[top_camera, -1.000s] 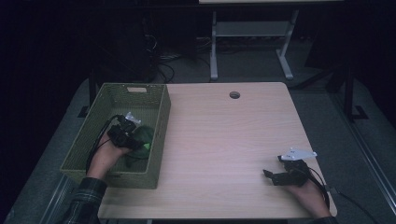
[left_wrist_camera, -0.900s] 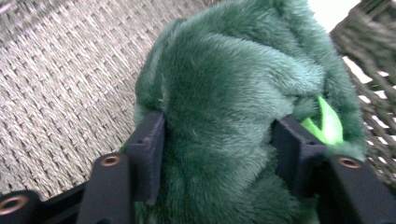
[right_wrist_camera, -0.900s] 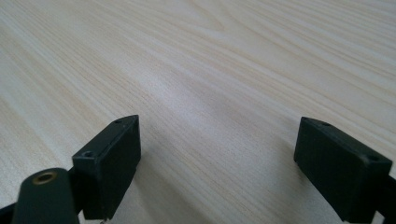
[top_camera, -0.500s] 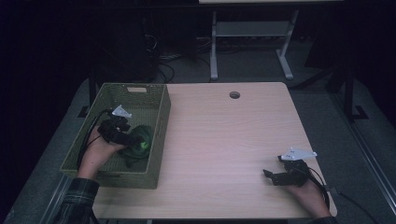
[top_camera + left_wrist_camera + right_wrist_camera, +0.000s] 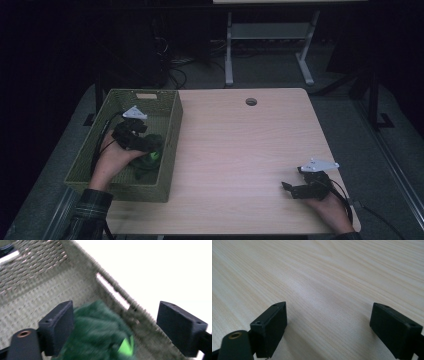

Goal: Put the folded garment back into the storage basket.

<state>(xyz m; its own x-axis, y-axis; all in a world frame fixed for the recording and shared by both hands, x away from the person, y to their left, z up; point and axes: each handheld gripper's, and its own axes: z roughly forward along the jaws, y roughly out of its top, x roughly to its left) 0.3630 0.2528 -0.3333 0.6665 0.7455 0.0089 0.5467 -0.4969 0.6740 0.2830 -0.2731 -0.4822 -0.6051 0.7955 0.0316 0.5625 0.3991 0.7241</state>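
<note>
Left gripper [image 5: 150,146] inside basket [image 5: 170,145], spread wide, just opening above green cloth [image 5: 100,332]; right gripper [image 5: 290,188] spread, empty, on table [image 5: 240,150].

Olive-green woven basket [image 5: 169,145], dark green cloth [image 5: 100,330].
Cloth has a bright lime patch; table [image 5: 240,150] light wood grain; jaws black; sleeve [image 5: 87,212] plaid.

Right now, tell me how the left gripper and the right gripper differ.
The left gripper hangs inside the green basket, above a green cloth; the right gripper sits low over bare table. The left gripper's fingers have just been opening, with the cloth below them, unpinched; the right gripper's fingers frame only wood. Both are black and open.
</note>
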